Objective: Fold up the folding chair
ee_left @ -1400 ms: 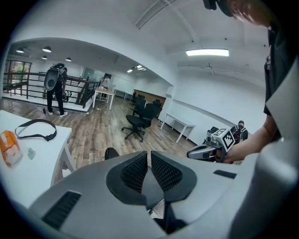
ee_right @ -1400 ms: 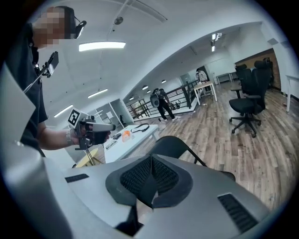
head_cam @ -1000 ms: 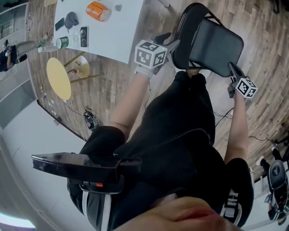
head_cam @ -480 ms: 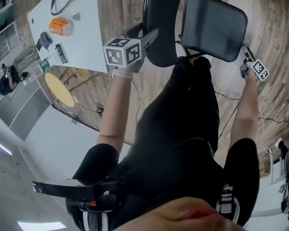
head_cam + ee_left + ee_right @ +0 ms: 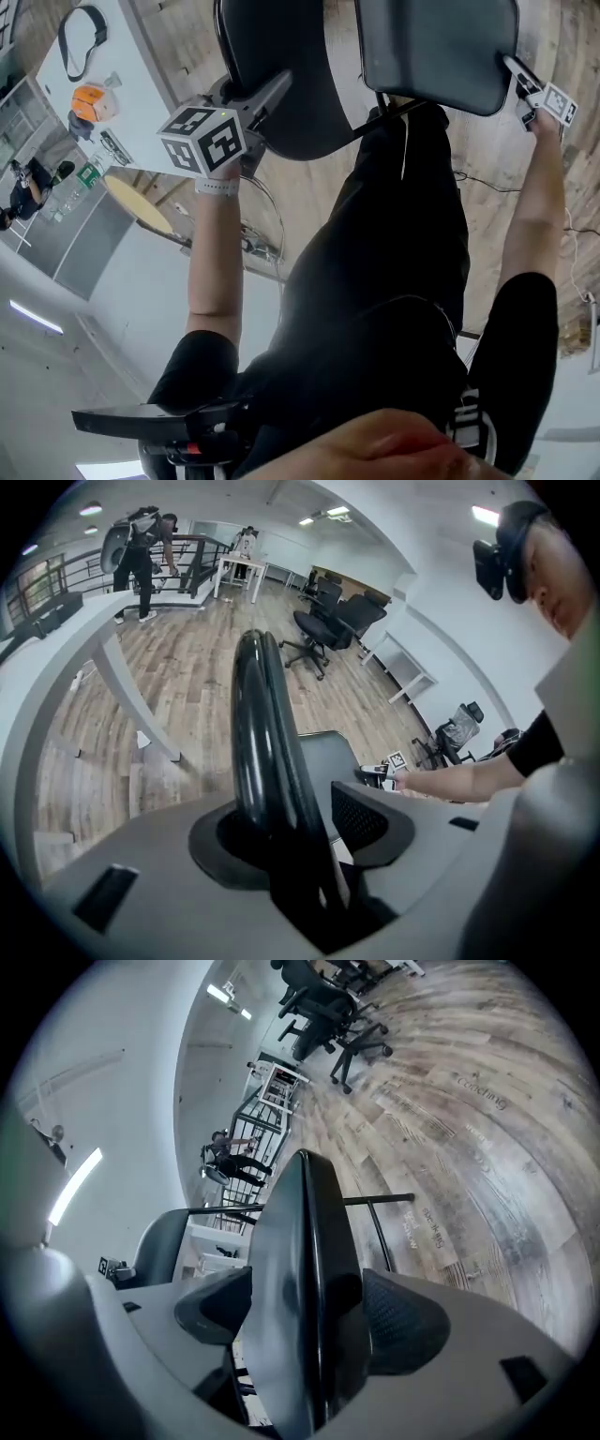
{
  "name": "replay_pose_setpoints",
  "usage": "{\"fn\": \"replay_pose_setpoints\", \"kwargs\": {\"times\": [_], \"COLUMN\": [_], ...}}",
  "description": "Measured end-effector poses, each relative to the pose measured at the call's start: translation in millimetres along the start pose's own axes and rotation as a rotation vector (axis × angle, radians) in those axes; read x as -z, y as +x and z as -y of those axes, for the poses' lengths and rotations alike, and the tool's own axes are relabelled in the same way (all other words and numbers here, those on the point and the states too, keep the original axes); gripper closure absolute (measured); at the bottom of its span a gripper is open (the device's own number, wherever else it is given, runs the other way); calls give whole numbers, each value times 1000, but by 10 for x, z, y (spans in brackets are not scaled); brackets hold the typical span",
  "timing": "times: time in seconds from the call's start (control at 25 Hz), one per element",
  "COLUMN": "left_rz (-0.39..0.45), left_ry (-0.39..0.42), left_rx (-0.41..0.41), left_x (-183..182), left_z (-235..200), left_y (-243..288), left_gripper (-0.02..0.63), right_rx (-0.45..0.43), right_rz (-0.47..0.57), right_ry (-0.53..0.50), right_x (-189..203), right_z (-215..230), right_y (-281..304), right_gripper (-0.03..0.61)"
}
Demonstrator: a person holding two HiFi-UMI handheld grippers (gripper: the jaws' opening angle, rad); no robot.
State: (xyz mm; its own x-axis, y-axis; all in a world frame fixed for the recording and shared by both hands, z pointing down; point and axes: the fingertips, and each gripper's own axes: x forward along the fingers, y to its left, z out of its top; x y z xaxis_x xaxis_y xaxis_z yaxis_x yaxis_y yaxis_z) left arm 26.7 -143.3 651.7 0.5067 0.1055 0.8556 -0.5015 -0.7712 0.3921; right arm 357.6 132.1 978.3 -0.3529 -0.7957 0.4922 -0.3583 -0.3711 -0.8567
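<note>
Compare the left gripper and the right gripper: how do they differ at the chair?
The left gripper straddles the backrest rim; the right gripper straddles the seat edge. The left gripper's jaws are closing; the right gripper's are opening. Both have a chair part between the jaws.

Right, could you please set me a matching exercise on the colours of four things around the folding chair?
Things:
1. rounded backrest of the folding chair
2. small boxy object lying on the table
3. flat round top beside the table
4. rectangular table top

Colours:
A. white
B. pale yellow
C. black
D. orange

Pairs: 1-C, 2-D, 3-B, 4-A
</note>
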Motion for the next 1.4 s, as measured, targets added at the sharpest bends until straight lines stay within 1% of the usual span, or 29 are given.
{"fn": "replay_pose_setpoints", "kwargs": {"times": [0.04, 0.12, 0.2, 0.32, 0.4, 0.52, 0.68, 0.72, 0.76, 0.8, 0.84, 0.88, 0.92, 0.96, 1.04, 1.16, 1.24, 1.32, 1.36, 1.4], "left_rz": [-16, -52, -79, -106, -119, -136, -158, -159, -157, -153, -149, -148, -150, -154, -171, -210, -226, -222, -215, -209], "left_ry": [-2, -14, -35, -51, -54, -78, -119, -125, -125, -117, -105, -92, -81, -72, -58, -57, -49, -38, -35, -35], "left_rx": [5, 15, 39, 49, 44, 28, 2, 4, 9, 12, 11, 6, 0, -4, -5, -9, -10, -4, -1, 0], "left_x": [-4, -1, 10, 27, 22, 18, 16, 35, 55, 65, 58, 39, 17, -4, -32, -30, -58, -117, -144, -160], "left_z": [1, -20, -23, 0, 12, 1, -29, -27, -23, -15, 3, 30, 59, 84, 112, 110, 101, 84, 58, 16], "left_y": [14, 44, 79, 104, 97, 89, 56, 36, 15, -6, -30, -57, -85, -111, -167, -317, -410, -482, -521, -567], "left_gripper": [429, 500, 527, 540, 545, 549, 558, 559, 560, 560, 560, 560, 560, 560, 558, 558, 557, 557, 557, 557], "right_rx": [-9, -65, -126, -154, -188, -234, -257, -261, -256, -235, -195, -160, -150, -169, -257, -302, -320, -318, -342, -385], "right_rz": [-11, -25, -54, -104, -119, -147, -182, -191, -202, -216, -230, -241, -243, -234, -200, -192, -204, -215, -217, -216], "right_ry": [38, 118, 143, 189, 176, 170, 209, 210, 189, 147, 105, 83, 85, 100, 150, 183, 162, 160, 149, 121], "right_x": [33, 76, 102, 167, 154, 166, 262, 294, 309, 303, 286, 271, 263, 260, 279, 328, 309, 280, 252, 215], "right_z": [27, 27, 11, 100, 149, 54, -64, -70, -56, -13, 46, 74, 46, -28, -282, -586, -754, -888, -1007, -1166], "right_y": [30, 83, 121, 135, 184, 312, 375, 373, 362, 342, 314, 287, 266, 249, 227, 211, 205, 174, 166, 169], "right_gripper": [238, 238, 238, 239, 239, 241, 258, 262, 266, 270, 275, 278, 279, 279, 290, 291, 291, 291, 291, 291]}}
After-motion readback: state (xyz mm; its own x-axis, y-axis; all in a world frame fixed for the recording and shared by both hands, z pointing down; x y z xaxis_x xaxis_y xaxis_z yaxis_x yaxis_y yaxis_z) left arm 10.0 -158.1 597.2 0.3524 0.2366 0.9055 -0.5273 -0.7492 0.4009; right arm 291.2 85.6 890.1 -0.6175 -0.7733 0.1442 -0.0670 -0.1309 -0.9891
